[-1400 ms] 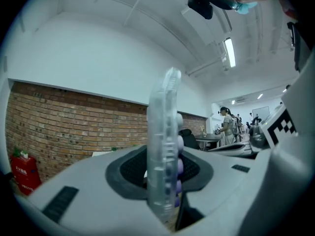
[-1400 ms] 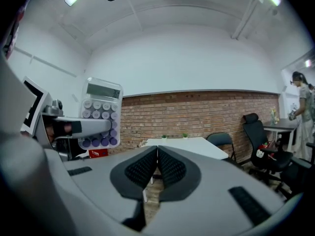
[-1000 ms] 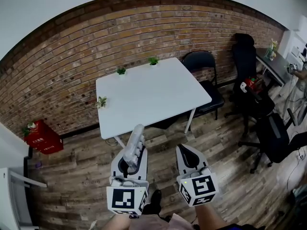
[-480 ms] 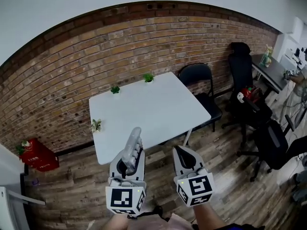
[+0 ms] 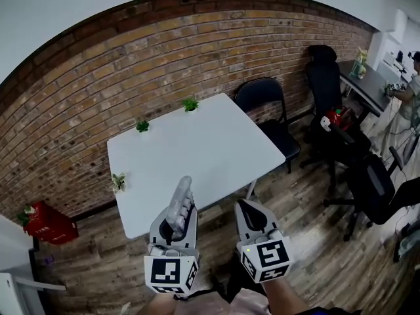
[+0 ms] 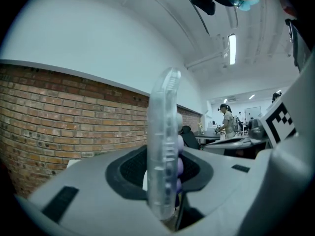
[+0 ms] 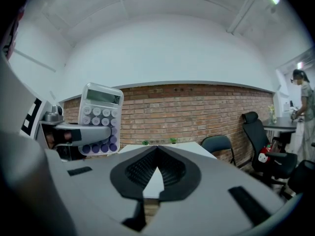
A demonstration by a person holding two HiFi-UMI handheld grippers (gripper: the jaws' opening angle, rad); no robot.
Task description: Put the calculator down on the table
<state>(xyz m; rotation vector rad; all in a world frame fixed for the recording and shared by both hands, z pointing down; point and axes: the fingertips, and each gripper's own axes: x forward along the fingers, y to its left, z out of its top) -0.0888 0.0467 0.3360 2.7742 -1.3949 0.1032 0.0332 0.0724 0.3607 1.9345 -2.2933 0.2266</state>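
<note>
An office: swivel chairs (image 5: pixel 371 192), a desk (image 5: pixel 369 84), a white table (image 5: pixel 197 143) by a brick wall (image 5: pixel 98 90).

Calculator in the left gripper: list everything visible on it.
The calculator is a small, pale, translucent-looking plastic slab with rounded corners, a greyish display on top and rows of round keys, white above and purple below. The left gripper is shut on its lower end, one finger crossing the key face. It stands upright, sticking out past the jaws. It is held in the air by the near edge of the white table, not on it, touching nothing else.
</note>
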